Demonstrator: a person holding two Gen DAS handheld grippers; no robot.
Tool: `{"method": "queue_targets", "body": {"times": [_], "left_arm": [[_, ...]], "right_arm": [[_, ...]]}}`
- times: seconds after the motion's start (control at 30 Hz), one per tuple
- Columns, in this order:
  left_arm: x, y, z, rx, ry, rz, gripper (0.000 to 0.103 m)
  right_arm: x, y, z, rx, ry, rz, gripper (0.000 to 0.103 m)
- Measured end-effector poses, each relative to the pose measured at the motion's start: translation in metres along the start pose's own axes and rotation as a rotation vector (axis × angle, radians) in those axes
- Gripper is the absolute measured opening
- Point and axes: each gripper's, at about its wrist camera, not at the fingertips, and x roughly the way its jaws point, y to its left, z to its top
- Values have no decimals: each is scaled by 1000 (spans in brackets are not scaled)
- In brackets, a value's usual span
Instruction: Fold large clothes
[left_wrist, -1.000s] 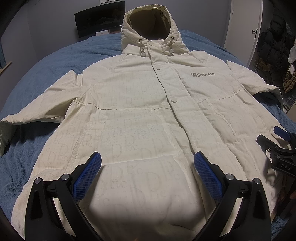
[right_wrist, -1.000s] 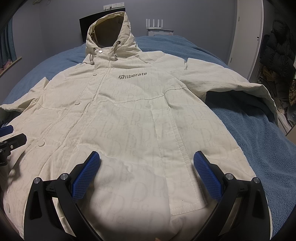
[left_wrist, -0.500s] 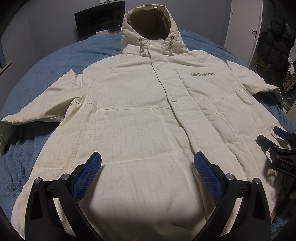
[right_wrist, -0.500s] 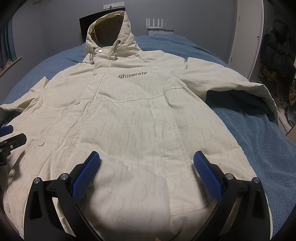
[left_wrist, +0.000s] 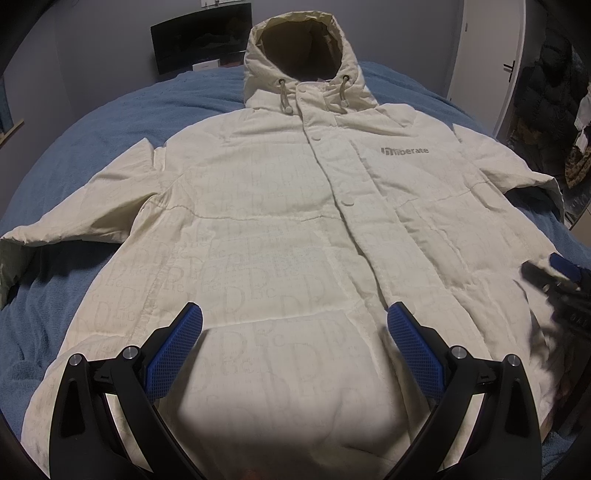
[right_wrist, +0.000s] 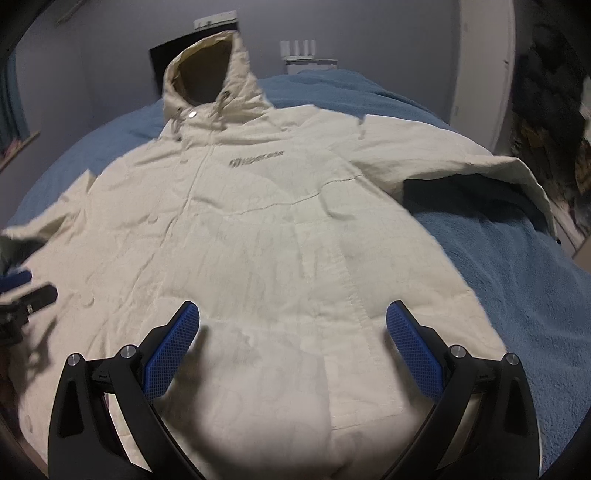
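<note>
Jacket (left_wrist: 280, 236) flat, front up, on bed (left_wrist: 110, 122). Both tongs, left (left_wrist: 293, 334) and right (right_wrist: 291, 332), gape wide, empty. Pinch one sleeve (right_wrist: 461, 162) at cuff, fold inward.

Jacket (left_wrist: 280, 229) cream, faint tone-on-tone letter print all over, most visible just ahead of left gripper (left_wrist: 294, 328). Grey "liberate" logo (left_wrist: 404, 150) on chest far ahead, right of left gripper. Hood (left_wrist: 301, 44) lining darker olive-tan; drawcords (left_wrist: 283, 96) beige. Blanket (right_wrist: 517, 280) on bed blue, right of right gripper (right_wrist: 293, 328). Both grippers black with blue meshed pads (left_wrist: 173, 350). Wall (left_wrist: 110, 44) grey, door (left_wrist: 484, 48) white, screen (left_wrist: 199, 40) black.
</note>
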Motion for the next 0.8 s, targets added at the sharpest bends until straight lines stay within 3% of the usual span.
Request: {"method": "queue_targets", "body": {"times": [0.1,0.17,0.37,0.47,0.57,0.7,0.8], "left_arm": [[0,2,1,-16,15,-23,97],[-12,2,9,-14,-20,-50,97],[-45,3,69,17,-121,-40,97],[-48,12,100,-21,-155,-39,97],[-38,21,118,-54,-150,-35,97],[-18,35,123,-99,-105,-40,97],[0,44,119,-114,-77,-30,97]], "right_arm": [[-14,-17,12,78,-22,5,97],[-29,-35,29,124,-52,-28,97],[-40,-86,77,208,-77,-127,97],[-27,-109,100,200,-57,-160,97],[-2,-137,109,261,4,-121,97],[37,-173,117,392,88,-96,97],[62,-200,124,482,96,-100,97]]}}
